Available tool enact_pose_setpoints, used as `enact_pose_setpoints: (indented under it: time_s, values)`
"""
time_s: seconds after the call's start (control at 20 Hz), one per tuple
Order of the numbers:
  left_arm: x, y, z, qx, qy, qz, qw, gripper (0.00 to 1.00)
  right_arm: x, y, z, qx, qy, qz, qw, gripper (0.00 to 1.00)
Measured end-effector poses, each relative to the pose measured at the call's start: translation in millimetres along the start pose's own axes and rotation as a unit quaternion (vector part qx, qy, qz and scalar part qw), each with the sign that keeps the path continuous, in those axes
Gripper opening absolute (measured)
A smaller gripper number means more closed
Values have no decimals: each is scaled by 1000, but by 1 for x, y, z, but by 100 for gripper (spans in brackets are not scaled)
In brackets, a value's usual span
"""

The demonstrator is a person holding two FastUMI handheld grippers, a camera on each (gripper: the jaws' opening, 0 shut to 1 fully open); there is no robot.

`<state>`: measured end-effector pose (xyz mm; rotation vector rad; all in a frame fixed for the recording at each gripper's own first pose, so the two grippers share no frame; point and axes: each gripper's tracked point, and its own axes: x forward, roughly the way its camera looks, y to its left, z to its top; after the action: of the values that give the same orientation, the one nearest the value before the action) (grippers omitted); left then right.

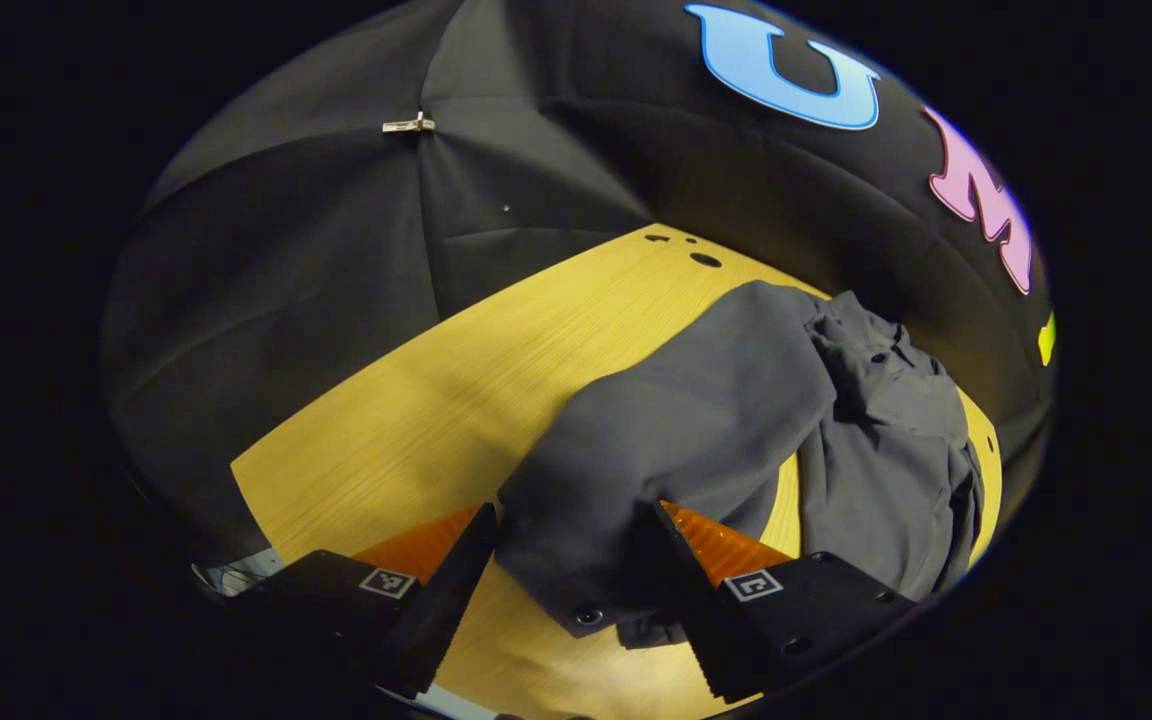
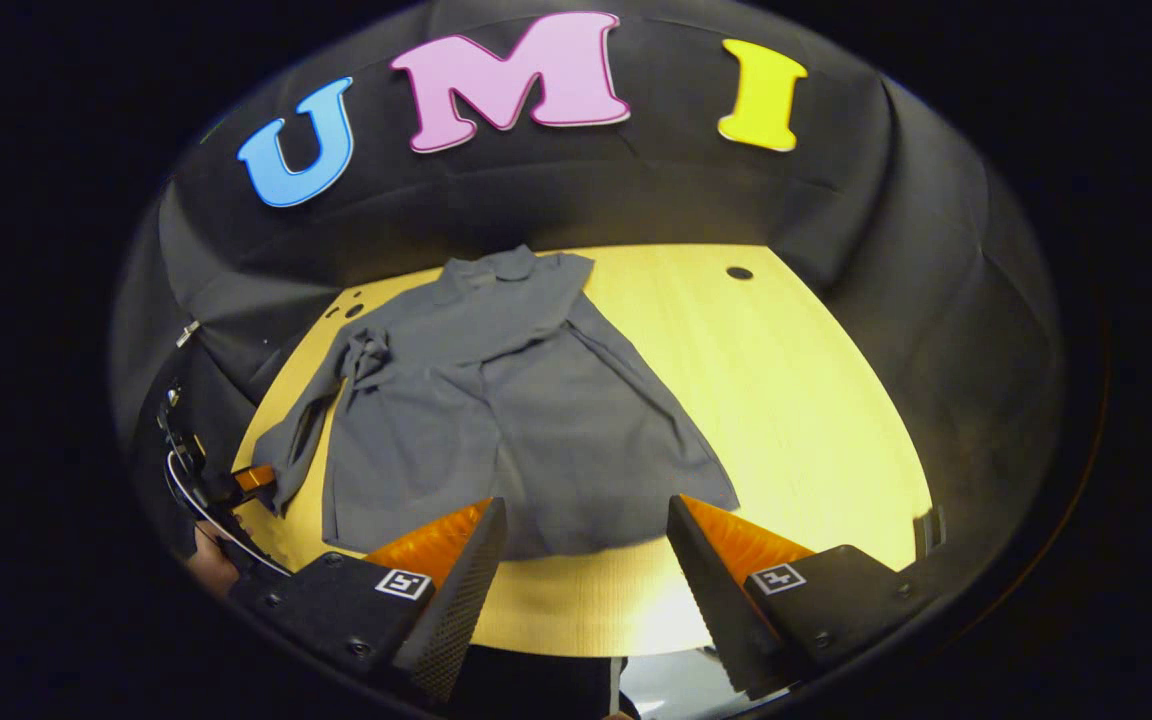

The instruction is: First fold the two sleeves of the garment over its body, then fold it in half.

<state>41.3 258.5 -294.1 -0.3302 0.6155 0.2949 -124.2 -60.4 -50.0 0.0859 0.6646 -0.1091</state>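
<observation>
Holding one sleeve (image 1: 666,430) between my left claw (image 1: 576,570) fingers; its grip I cannot tell. Other sleeve already folded over the shirt (image 2: 506,420). Right claw (image 2: 586,560) open, empty. Halving remains.

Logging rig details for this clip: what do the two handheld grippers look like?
The left gripper and right gripper match: two wedge-shaped fingers on black blocks, each block carrying a small square black-and-white marker and round screws. In the right gripper view, the other gripper shows farther off with a thin looping cable.

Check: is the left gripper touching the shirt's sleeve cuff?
Touching. In the left gripper view the grey shirt's sleeve cuff lies between the left gripper fingers, its edge against the right-hand finger; grip unclear.
</observation>
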Motion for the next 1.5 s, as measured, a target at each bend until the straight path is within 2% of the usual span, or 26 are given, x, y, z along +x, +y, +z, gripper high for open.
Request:
enact_pose_setpoints:
  time_s: [0.2, 0.3, 0.45, 0.6, 0.7, 0.8, 0.9, 1.0, 1.2, 1.4, 1.45, 1.5]
  values:
    - [8, 0, -5, 50, 12, 26, 998, 98, -1, -4, -7, 30, 9, 2, 1000, 99]
    - [13, -10, -6, 74, 14, 8, 997, 93, 2, -4, -2, 31, 2, 3, 1000, 99]
    - [10, -17, -2, 72, 7, -1, 997, 63, 13, 1, 9, 14, -1, 14, 1000, 99]
    - [11, -21, -2, 48, 14, -2, 999, 14, 21, 6, 14, 7, -1, 24, 1000, 99]
    - [10, -23, -2, 29, 29, -6, 999, 6, 27, 8, 16, 9, 3, 30, 999, 99]
    - [4, -22, 4, -3, 35, -5, 999, 6, 33, 9, 21, 13, 3, 36, 999, 99]
    - [-2, -32, 16, -38, 24, -21, 999, 6, 38, 5, 26, 15, 0, 39, 999, 99]
    - [-12, -37, 26, -53, 18, -26, 998, 6, 44, -2, 28, 12, -1, 36, 999, 99]
    - [-31, -65, 71, -46, -24, -49, 997, 6, 52, -16, 28, 18, -2, 35, 999, 99]
    - [-45, -114, 115, -25, -74, -87, 993, 6, 60, -36, 23, 14, 1, 26, 1000, 99]
    - [-47, -129, 123, -21, -80, -98, 992, 2, 62, -39, 23, 10, 0, 25, 1000, 99]
    - [-49, -145, 130, -17, -85, -110, 990, 6, 62, -42, 21, 9, 1, 25, 1000, 99]
